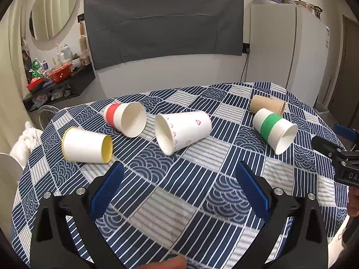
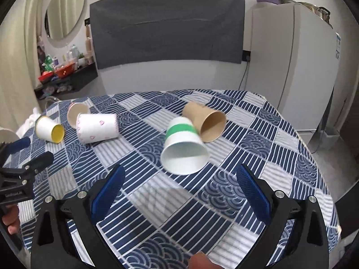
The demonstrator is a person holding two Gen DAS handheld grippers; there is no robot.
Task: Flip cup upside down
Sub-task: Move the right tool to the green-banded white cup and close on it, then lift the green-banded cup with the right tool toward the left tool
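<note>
Several paper cups lie on their sides on the blue patterned tablecloth (image 1: pixel 179 179). In the left wrist view: a yellow-lined cup (image 1: pixel 87 145), a red-banded cup (image 1: pixel 125 118), a heart-print cup (image 1: pixel 182 131), a green-banded cup (image 1: pixel 274 130) and a brown cup (image 1: pixel 267 106). My left gripper (image 1: pixel 179 170) is open and empty, just short of the heart-print cup. My right gripper (image 2: pixel 180 174) is open and empty, its fingers just short of the green-banded cup (image 2: pixel 182 148), whose mouth faces me. The brown cup (image 2: pixel 205 121) touches it behind.
The heart-print cup (image 2: pixel 97 127), yellow-lined cup (image 2: pixel 49 130) and red-banded cup (image 2: pixel 77 113) lie at the left in the right wrist view. A white fridge (image 2: pixel 291 62) stands at the back right, a cluttered black shelf (image 1: pixel 58 83) at the back left.
</note>
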